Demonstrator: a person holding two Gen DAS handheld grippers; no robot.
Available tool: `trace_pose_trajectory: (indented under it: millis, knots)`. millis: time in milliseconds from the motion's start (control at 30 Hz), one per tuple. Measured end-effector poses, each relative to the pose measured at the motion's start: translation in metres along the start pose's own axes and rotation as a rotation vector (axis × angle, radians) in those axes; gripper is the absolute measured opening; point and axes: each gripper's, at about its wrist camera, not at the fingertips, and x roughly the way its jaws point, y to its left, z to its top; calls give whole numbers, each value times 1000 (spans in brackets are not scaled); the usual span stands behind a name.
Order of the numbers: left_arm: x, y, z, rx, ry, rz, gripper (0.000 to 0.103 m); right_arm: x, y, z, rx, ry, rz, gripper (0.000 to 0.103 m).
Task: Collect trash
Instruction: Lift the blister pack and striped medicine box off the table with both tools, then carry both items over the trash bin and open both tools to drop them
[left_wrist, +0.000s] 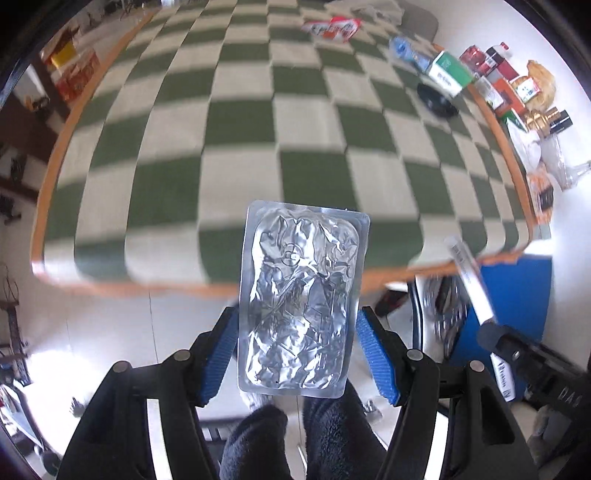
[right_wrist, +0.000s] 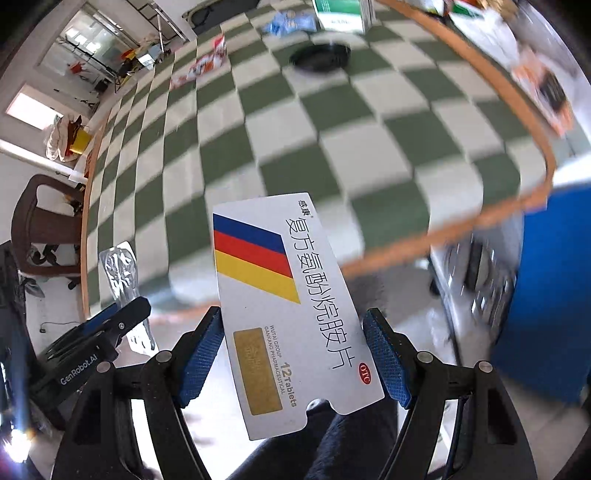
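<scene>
Trash in my left claw (left_wrist: 297, 354): a flat silver foil blister sheet (left_wrist: 301, 295), clamped by its two long edges between the blue pads (left_wrist: 221, 354).
Trash in my right claw (right_wrist: 293, 360): a flattened white medicine carton (right_wrist: 291, 306) with blue, red and yellow stripes, pinched across its width in the same way.
Where they are: both pieces hang in the air off the near edge of the checked green and white tabletop (left_wrist: 258, 129), above pale floor. A blue bin with a silvery lining (right_wrist: 517, 295) sits to the right, below the tabletop edge.
Long axis: each piece runs lengthwise away from its claw, far end pointing toward the tabletop. The carton leans slightly, its far end tipped left.
Risk, slipping: I hold both only by thin edges, so I judge a quick swing could bow the foil and let it pop out.
Risk, collision: my two claws ride close, so the carton could clip the other claw.
Risk, missed drop: light flat pieces may flutter past the bin if released too high.
Left behind: a red wrapper (left_wrist: 332, 27) and a black dish (right_wrist: 321, 57) on the tabletop.
</scene>
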Motion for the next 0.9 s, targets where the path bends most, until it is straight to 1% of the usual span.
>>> trace_pose_trajectory:
  millis: [167, 233, 367, 433, 500, 567, 700, 733, 800, 867, 900]
  knots:
    - [24, 30, -38, -67, 72, -64, 62, 27, 6, -68, 5, 78, -4, 78]
    - [41, 44, -52, -101, 101, -80, 62, 45, 7, -84, 10, 109, 2, 78]
    - [86, 68, -73, -153, 150, -82, 62, 100, 1, -115, 24, 170, 1, 78]
    - [119, 78, -82, -175, 183, -94, 62, 138, -8, -126, 52, 203, 10, 78]
    - [162, 90, -92, -212, 224, -100, 62, 172, -16, -134, 71, 229, 14, 78]
    - [201, 100, -99, -244, 261, -115, 62, 210, -29, -141, 117, 262, 44, 78]
    - [279, 120, -112, -301, 317, -113, 62, 291, -58, -151, 203, 320, 91, 78]
    - [296, 124, -115, -309, 328, -107, 63, 307, -63, -153, 218, 327, 100, 78]
    - [330, 131, -114, -331, 353, -118, 63, 344, -74, -154, 242, 345, 118, 78]
    - [355, 137, -115, -344, 375, -116, 63, 385, -84, -156, 270, 369, 144, 78]
    - [367, 140, -115, -342, 383, -114, 65, 402, -87, -156, 279, 387, 161, 78]
